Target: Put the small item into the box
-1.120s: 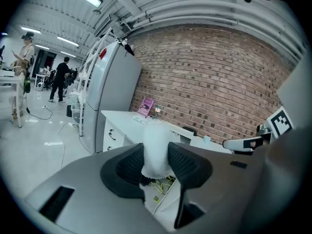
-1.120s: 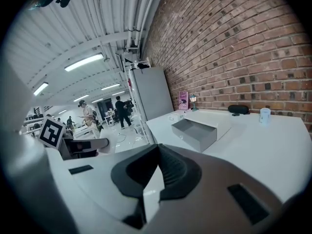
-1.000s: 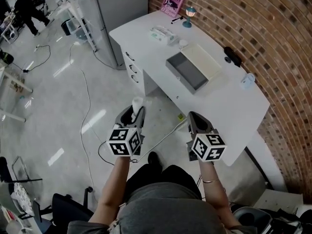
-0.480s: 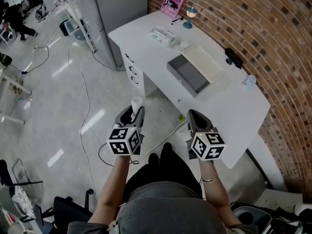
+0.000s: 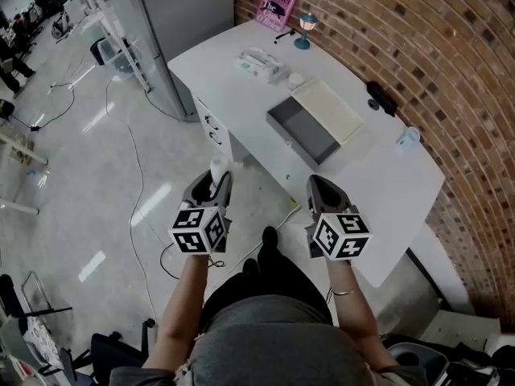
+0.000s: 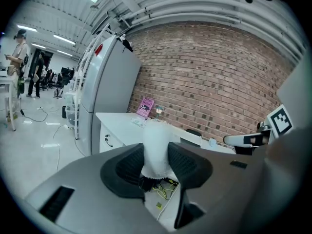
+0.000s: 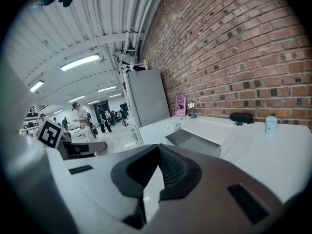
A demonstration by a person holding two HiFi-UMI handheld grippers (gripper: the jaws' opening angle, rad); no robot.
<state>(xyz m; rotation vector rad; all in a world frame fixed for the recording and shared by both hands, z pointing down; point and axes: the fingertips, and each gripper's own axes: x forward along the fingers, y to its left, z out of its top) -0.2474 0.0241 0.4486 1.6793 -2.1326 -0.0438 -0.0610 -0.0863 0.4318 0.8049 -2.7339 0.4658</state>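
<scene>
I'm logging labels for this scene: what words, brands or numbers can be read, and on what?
Pink book against the brick wall: print too blurred to read.
White packet on the desk: any print too small to read.
Marker cubes: square patterns only, no words.

Pink card [image 5: 277, 4]: stands at the far end of the white desk [image 5: 378, 183], by the brick wall [image 5: 418, 47]; it carries lines of lettering and a dark band, all too small to read.
Left gripper [image 5: 216, 180], marker cube [image 5: 199, 230]: black-and-white square patterns, no letters or digits.
Right gripper [image 5: 316, 183], marker cube [image 5: 341, 236]: the same kind of patterns, no letters or digits.
Readable words or numbers: none.
</scene>
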